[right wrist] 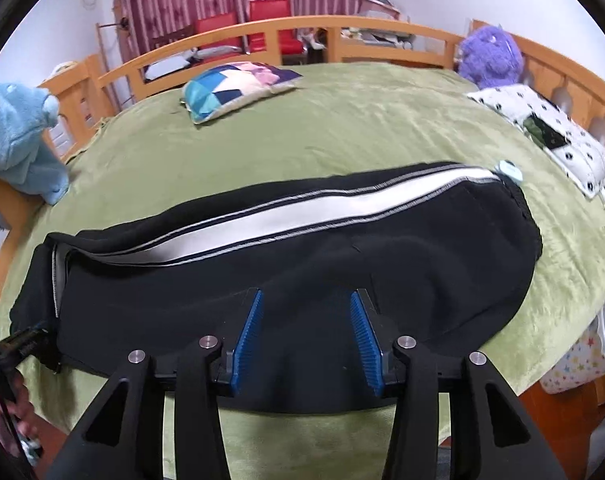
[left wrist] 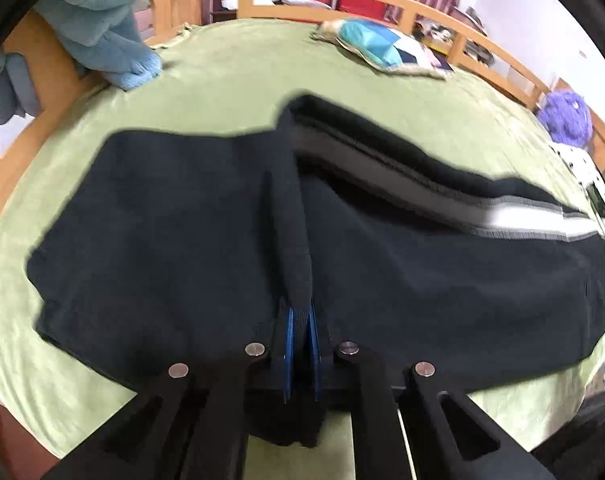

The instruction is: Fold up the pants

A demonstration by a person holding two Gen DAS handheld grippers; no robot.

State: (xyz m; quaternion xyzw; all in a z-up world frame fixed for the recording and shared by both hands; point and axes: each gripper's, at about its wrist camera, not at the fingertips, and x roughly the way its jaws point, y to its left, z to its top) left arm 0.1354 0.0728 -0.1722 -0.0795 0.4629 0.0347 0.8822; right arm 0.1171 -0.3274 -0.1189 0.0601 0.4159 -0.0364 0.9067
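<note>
Black pants (left wrist: 162,232) with a white side stripe (left wrist: 534,220) lie spread across the green bed. My left gripper (left wrist: 301,320) is shut on a raised ridge of the black fabric near the front edge, and the fabric runs up from its blue pads. In the right wrist view the pants (right wrist: 422,248) lie lengthwise with the white stripe (right wrist: 302,212) along the far side. My right gripper (right wrist: 307,300) is open just above the pants' near edge, blue pads apart, holding nothing.
A green blanket (right wrist: 342,128) covers the bed, with a wooden rail (right wrist: 302,28) around it. A patchwork pillow (right wrist: 234,84), a blue plush (right wrist: 18,136), a purple plush (right wrist: 490,56) and a dotted white pillow (right wrist: 550,132) lie near the far edges.
</note>
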